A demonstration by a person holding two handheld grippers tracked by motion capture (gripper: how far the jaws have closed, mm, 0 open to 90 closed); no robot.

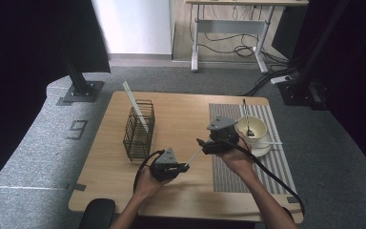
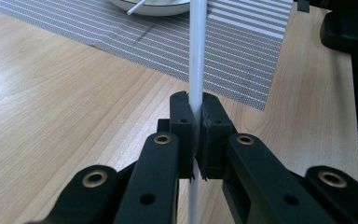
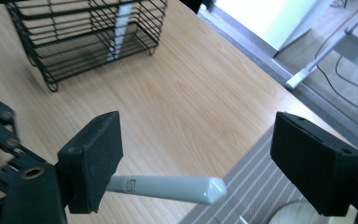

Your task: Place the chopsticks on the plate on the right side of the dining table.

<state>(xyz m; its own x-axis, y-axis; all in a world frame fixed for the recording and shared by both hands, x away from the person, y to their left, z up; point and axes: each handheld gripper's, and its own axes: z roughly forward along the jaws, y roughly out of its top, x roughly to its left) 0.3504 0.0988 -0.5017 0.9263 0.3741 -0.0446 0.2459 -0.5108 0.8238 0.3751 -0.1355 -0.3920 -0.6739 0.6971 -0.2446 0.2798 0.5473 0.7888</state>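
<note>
Pinching a white chopstick between its pads, your left tongs hold it low over the table, its tip reaching between your right tongs, which stand spread and clear of it. Left of you, the black wire basket holds another white chopstick, leaning out over the rim. On the striped mat, the cream bowl holds what looks like a metal spoon, though it is small in the high view.
</note>
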